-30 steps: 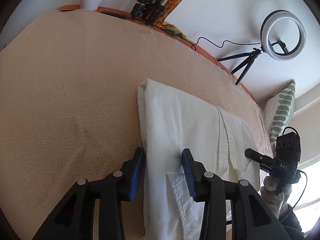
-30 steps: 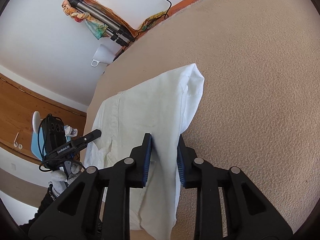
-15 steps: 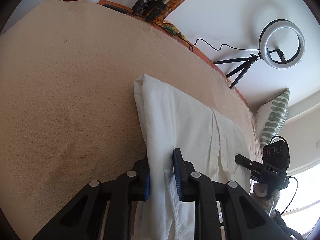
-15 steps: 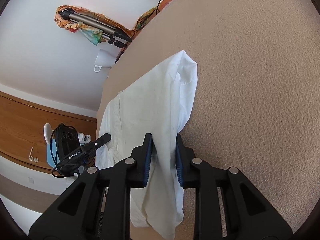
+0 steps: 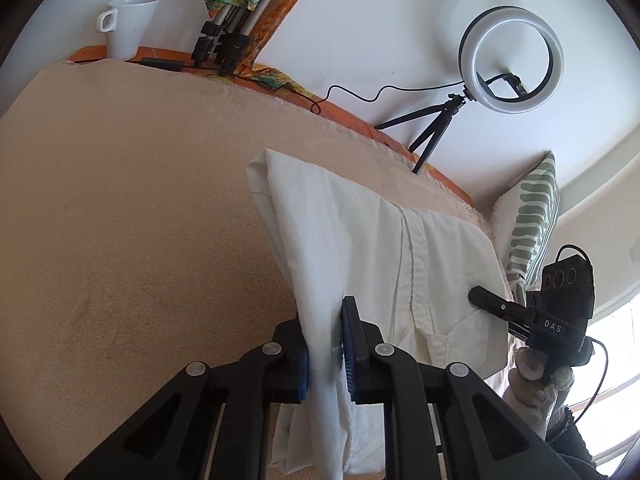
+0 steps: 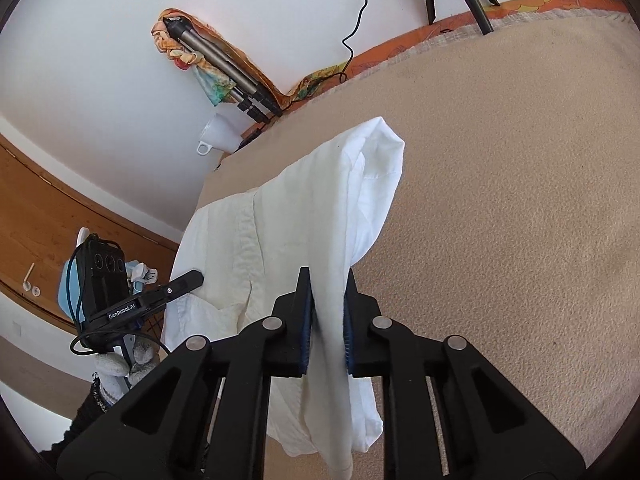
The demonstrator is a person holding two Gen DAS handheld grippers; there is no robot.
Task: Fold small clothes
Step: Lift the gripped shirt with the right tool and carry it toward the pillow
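A white shirt (image 5: 360,232) lies on the beige textured surface (image 5: 120,220), its near edge lifted off it. My left gripper (image 5: 325,312) has a fold of the shirt's left edge between its blue pads, the jaws still closing and pressing the cloth. In the right wrist view the shirt (image 6: 304,200) hangs from my right gripper (image 6: 327,276), whose jaws are also closing on the right edge. Each view shows the other gripper at the shirt's far side: the right gripper (image 5: 492,300) and the left gripper (image 6: 188,280), both held by gloved hands.
At the surface's far edge stand a white mug (image 5: 128,20), a folded tripod (image 5: 228,36) wrapped in patterned cloth, and a ring light (image 5: 510,60) on a small tripod with a trailing cable. A green-patterned pillow (image 5: 532,216) leans at the right.
Both grippers' jaws have narrowed onto the shirt's side edges. Both have risen, and the near part of the shirt now hangs lifted off the surface.
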